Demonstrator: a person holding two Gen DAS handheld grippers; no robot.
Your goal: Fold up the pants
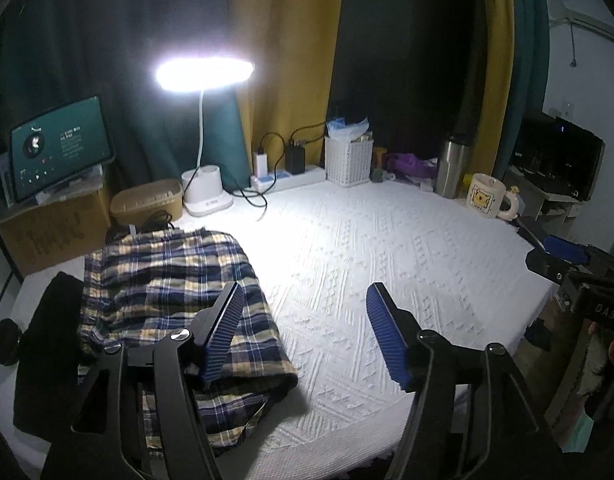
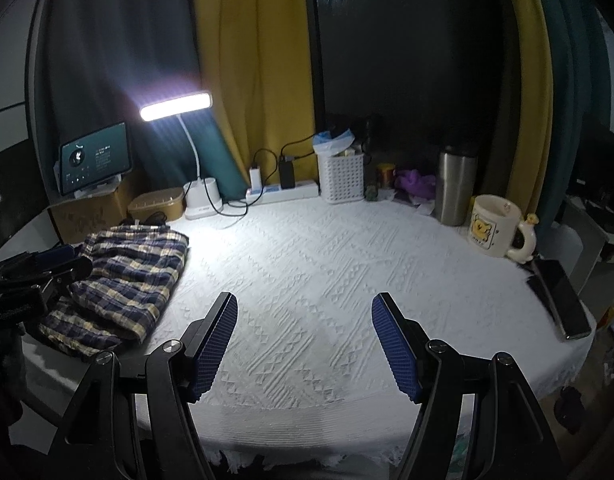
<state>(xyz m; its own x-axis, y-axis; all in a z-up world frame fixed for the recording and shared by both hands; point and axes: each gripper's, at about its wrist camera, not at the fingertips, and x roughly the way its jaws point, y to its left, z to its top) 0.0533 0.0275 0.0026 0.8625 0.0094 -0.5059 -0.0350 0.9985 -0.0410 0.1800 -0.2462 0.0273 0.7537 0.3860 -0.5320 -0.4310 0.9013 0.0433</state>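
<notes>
Nearest the cameras, the left tongs [image 1: 303, 336] are standing released, their blue ribbed pads spread apart with nothing between them, hovering over the near edge of the worktop [image 1: 387, 248], which is wearing a white textured cloth. The left pad is overlapping the pants in that view, but it is not pressing on them. The right tongs [image 2: 305, 344] are likewise gaping wide over bare cloth, gripping nothing.

The pants [image 1: 175, 280], a navy and cream plaid pair, are lying folded into a compact bundle on the left part of the worktop, just beside a dark cloth [image 1: 47, 360] at the left edge.

Further back, a mug with a bear picture [image 2: 495, 226] is sitting at the right, next to a steel flask [image 2: 455, 188]. A white mesh basket [image 2: 343, 178] and a power strip [image 2: 283, 192] are lining the rear, and a lit desk lamp [image 1: 205, 72] is shining beside a tablet [image 1: 59, 148] propped on a cardboard box [image 1: 51, 236].
</notes>
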